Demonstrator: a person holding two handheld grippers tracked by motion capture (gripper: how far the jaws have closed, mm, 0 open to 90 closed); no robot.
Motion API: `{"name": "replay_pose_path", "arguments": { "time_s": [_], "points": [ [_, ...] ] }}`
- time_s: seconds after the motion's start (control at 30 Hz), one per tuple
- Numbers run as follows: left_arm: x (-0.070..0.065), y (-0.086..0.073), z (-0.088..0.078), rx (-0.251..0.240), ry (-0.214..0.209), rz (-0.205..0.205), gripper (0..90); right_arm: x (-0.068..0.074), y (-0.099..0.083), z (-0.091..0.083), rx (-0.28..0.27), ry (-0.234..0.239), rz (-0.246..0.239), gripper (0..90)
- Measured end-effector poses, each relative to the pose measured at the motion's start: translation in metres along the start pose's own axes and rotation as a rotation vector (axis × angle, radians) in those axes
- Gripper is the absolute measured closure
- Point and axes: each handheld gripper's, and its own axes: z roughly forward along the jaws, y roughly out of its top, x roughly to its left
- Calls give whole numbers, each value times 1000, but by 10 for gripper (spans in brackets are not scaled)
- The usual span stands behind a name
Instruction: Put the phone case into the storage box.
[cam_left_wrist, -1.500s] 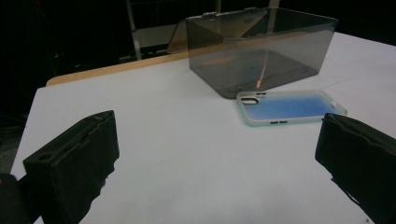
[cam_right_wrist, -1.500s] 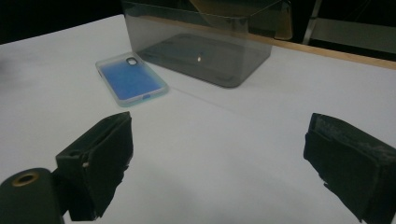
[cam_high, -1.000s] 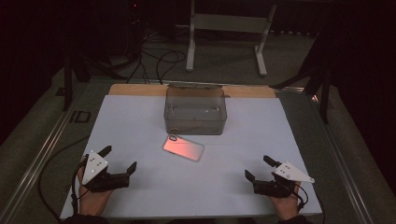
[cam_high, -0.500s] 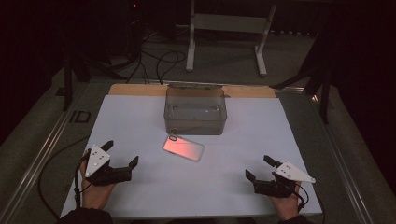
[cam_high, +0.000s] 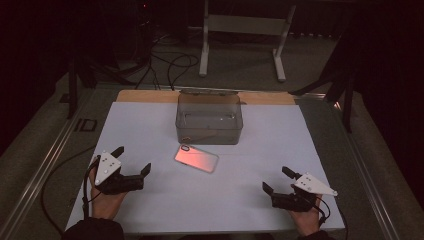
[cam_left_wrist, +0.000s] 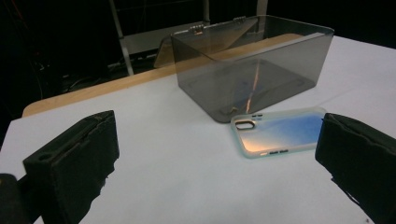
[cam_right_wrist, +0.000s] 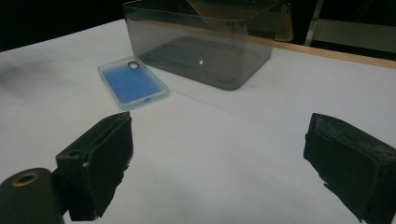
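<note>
An iridescent phone case (cam_high: 196, 158) lies flat on the white table sheet (cam_high: 240, 200), just in front of a clear smoky plastic box (cam_high: 209, 120) with its lid tipped back. From the left gripper view the phone case (cam_left_wrist: 278, 133) lies ahead and right, near the box (cam_left_wrist: 254, 65). My left gripper (cam_high: 131, 161) is open at the sheet's left, empty, pointing toward the case. At the front right my right gripper (cam_high: 276, 180) is open and empty too. In the right gripper view the phone case (cam_right_wrist: 132, 82) lies ahead to the left, the box (cam_right_wrist: 205, 44) beyond it.
A wooden strip (cam_high: 145, 96) runs along the table's far edge behind the box. Beyond the table stand a white metal frame (cam_high: 245, 30) and floor cables (cam_high: 165, 60). A cable (cam_high: 55, 175) trails off the left side.
My left gripper has slid a little to the right and forward, toward the phone case. The right gripper, the case and the box have stayed put.
</note>
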Motion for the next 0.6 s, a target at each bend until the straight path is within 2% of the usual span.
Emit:
{"name": "replay_pose_path", "arguments": {
  "time_s": [0.6],
  "points": [
    [-1, 15, 20, 15, -11, 23, 5, 0, 0, 0, 2, 5, -4, 81]
  ]
}}
